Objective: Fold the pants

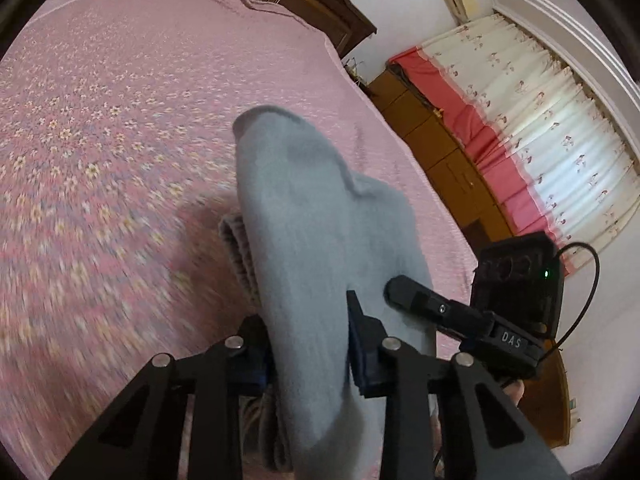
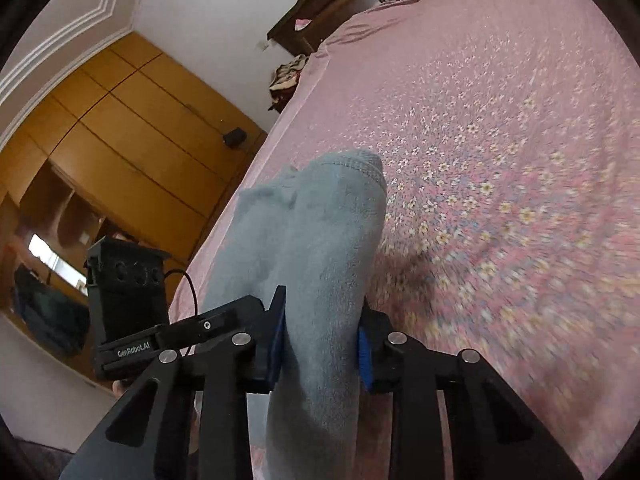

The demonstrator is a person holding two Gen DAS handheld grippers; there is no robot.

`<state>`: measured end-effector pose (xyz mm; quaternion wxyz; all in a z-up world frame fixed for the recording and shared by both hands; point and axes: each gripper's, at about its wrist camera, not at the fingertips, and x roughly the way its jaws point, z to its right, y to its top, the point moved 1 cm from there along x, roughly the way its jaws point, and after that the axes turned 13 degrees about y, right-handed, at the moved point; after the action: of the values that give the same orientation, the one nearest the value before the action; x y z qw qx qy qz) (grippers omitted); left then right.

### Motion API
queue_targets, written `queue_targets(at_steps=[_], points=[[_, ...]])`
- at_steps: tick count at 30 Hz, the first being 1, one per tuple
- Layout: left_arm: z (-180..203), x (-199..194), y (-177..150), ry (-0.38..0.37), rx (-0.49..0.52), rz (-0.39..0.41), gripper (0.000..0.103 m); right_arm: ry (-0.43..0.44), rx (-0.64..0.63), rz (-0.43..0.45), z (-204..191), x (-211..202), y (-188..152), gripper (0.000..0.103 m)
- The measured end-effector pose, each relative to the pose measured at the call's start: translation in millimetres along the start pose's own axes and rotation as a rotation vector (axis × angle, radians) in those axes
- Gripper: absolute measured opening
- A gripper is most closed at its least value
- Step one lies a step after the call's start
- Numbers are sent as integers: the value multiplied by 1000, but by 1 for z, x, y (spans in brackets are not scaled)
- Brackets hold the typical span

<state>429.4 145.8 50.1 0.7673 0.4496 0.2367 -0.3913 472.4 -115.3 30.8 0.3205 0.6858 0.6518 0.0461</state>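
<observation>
pants (image 1: pixel 304 216) between both tongs' pads

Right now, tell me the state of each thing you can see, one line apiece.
pants: bunched, held up over the bed by both grippers
left gripper: shut on pants
right gripper: shut on pants
bed cover: spread flat
curtain: drawn closed

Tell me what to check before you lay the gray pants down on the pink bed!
1. Left gripper holding the gray pants: ok.
2. Right gripper holding the pants too: ok.
3. Cloth sits between the blue fingers, not slipping: ok.
4. Pink bedspread ahead is flat: ok.
5. Pant edges lined up evenly: cannot tell, the fabric is bunched.
6. Cable away from the cloth: ok.
</observation>
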Motion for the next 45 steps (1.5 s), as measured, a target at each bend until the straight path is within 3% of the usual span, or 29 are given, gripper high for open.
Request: queue_targets(at_steps=[5, 10, 16, 20, 23, 25, 30, 33, 37, 45], points=[[48, -12, -21, 28, 5, 12, 30, -9, 82, -20, 15, -41, -13, 30], [103, 4, -46, 68, 56, -7, 31, -39, 146, -13, 42, -78, -24, 30], [144, 38, -63, 121, 100, -28, 31, -29, 248, -49, 96, -78, -34, 31], [145, 73, -78, 207, 116, -45, 33, 72, 247, 13, 122, -75, -48, 30], [128, 81, -83, 125, 19, -60, 35, 131, 215, 43, 130, -78, -55, 28], [120, 82, -85, 86, -13, -65, 37, 121, 217, 37, 130, -77, -54, 28], [131, 76, -99, 138, 56, -8, 38, 122, 228, 38, 131, -75, -54, 28], [144, 78, -102, 129, 52, 2, 38, 122, 230, 37, 137, -76, -49, 28], [122, 81, -95, 115, 54, 5, 38, 121, 242, 37, 141, -76, -52, 28], [119, 78, -96, 113, 69, 14, 39, 115, 246, 38, 139, -78, -51, 28]])
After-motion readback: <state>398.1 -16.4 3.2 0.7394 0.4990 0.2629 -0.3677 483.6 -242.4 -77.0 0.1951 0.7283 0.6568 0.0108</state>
